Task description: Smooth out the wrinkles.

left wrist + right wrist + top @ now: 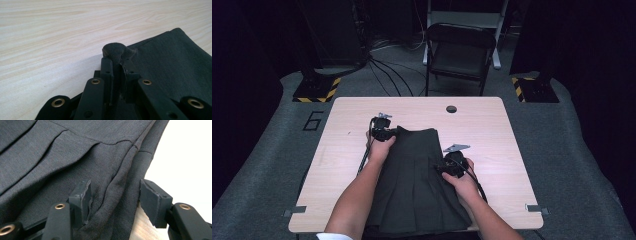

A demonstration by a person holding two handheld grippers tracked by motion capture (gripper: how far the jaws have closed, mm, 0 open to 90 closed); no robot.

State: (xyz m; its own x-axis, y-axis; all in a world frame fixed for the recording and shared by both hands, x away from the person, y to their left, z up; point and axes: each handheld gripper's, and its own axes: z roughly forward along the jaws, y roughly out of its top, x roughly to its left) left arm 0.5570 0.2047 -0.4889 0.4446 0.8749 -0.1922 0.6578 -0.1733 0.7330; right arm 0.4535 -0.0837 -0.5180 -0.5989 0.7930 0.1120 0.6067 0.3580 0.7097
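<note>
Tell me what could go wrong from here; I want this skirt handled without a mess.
1. The left hand-held gripper pinches only the very corner of the skirt, so the cloth may slip out if pulled.
2. The right hand-held gripper stands open around a fold at the skirt's edge; if it closes there, it may bunch several layers.
3. The hem already hangs past the near edge of the table, so a tug could drag it off.

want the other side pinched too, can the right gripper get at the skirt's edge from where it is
Probably yes: the right gripper already has its open jaws either side of a fold at the skirt edge, nothing between.
</note>
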